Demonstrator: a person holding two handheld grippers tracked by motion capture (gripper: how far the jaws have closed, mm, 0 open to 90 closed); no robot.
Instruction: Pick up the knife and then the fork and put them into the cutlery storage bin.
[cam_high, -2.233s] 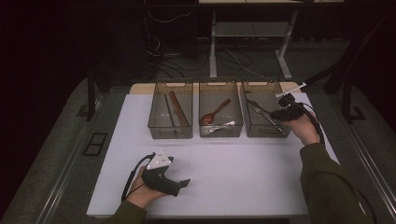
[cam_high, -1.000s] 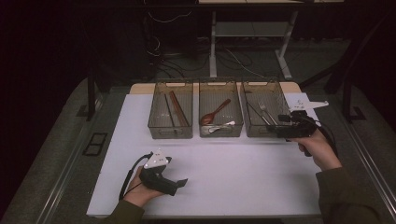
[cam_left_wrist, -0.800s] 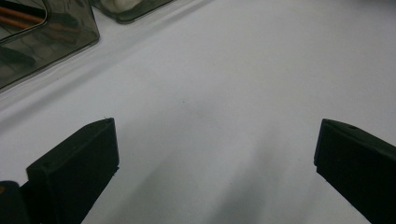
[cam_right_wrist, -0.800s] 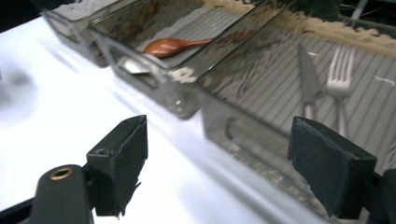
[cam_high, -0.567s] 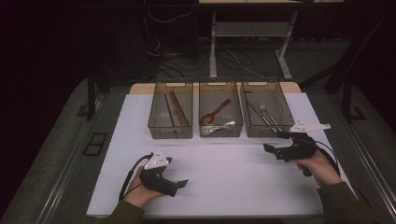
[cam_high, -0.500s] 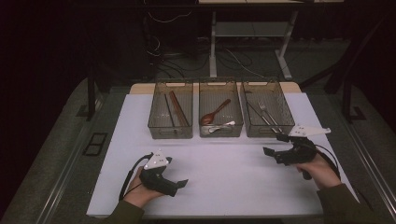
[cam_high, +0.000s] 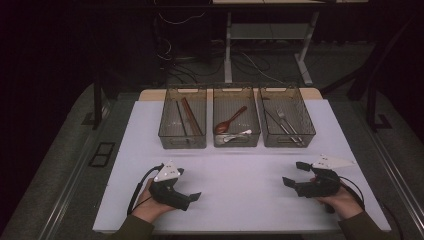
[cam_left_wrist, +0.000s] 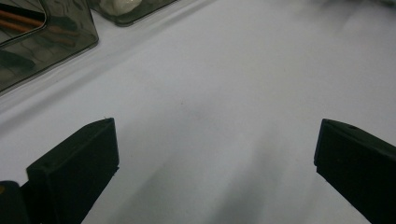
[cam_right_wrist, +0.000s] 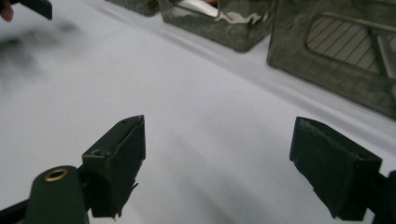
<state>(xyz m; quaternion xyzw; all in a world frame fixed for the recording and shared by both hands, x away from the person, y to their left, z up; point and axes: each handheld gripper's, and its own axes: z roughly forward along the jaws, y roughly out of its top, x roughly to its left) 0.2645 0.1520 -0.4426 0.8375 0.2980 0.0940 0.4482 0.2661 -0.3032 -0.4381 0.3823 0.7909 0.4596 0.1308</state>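
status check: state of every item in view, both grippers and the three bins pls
left gripper: open, nothing between the jaws, low over the table
right gripper: open, empty, near the table's right edge
left bin: upright, holds chopsticks
middle bin: upright, holds wooden spoon and white spoon
right bin: upright, holds metal cutlery

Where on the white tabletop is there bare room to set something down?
The widest bare patch lies between the left gripper and the right gripper, in front of the three bins. Bare strips run left of the chopstick bin and right of the cutlery bin. The spoon bin sits between; that row is crowded.
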